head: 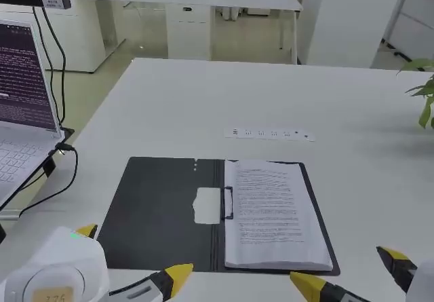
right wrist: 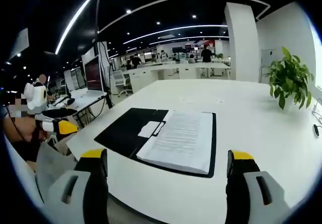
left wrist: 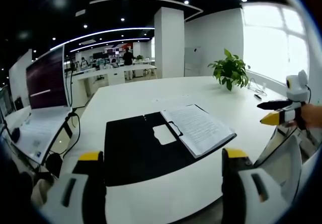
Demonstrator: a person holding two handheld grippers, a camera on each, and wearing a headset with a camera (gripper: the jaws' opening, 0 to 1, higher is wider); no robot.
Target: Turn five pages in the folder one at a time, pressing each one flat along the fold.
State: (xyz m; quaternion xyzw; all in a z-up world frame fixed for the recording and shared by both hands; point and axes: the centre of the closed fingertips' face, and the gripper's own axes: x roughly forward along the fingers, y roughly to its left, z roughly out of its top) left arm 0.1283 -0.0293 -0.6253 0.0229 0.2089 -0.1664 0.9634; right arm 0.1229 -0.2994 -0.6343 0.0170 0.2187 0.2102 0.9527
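We logged one open black folder (head: 156, 214), flat on the white desk (head: 237, 91), stack of printed white pages (head: 271, 210) on its right half. Left claw (left wrist: 163, 155) and right claw (right wrist: 167, 154): both spread wide, empty, near the desk's front edge, apart from the folder.

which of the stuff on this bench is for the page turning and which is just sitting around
For the job: folder, stack of pages, left gripper, right gripper.
Lying about: laptop, black cable, socket strip, potted plant.
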